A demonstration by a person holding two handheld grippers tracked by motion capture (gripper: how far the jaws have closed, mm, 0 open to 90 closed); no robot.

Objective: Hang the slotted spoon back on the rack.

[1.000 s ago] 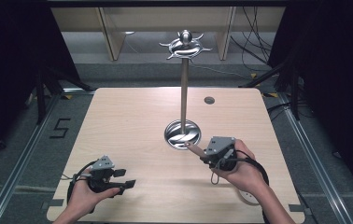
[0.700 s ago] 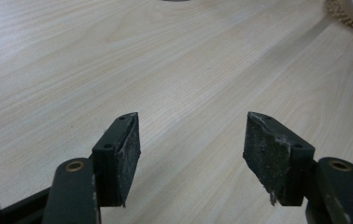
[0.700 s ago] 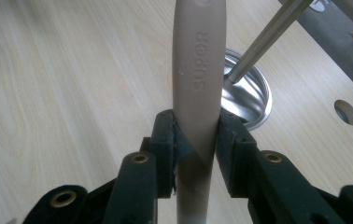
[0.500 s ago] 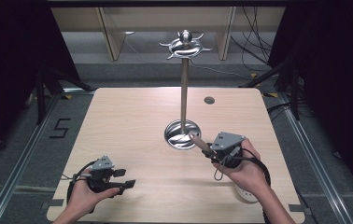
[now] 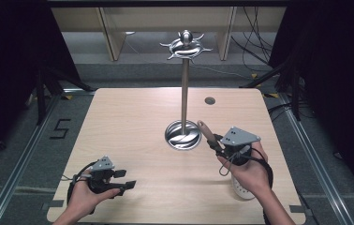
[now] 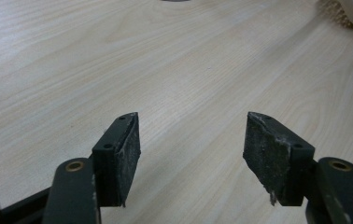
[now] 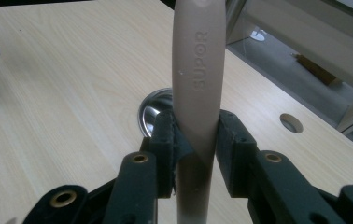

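R claw (image 5: pixel 211 140) grips the beige utensil handle (image 7: pixel 197 79) firmly, just beside stand base (image 5: pixel 183 136). L claw (image 6: pixel 191 149) wide, empty over bench (image 5: pixel 133 117). Lift handle slow toward top hooks (image 5: pixel 186 46), w/o twisting.

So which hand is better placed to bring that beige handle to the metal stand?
Right. The right gripper is clamped on the beige handle beside the stand's base; the left gripper is open, farther off.

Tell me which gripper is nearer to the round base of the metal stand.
The right. The right gripper, shut on a beige handle, sits just right of the stand base. The left gripper is open near the table's front left edge, well away.
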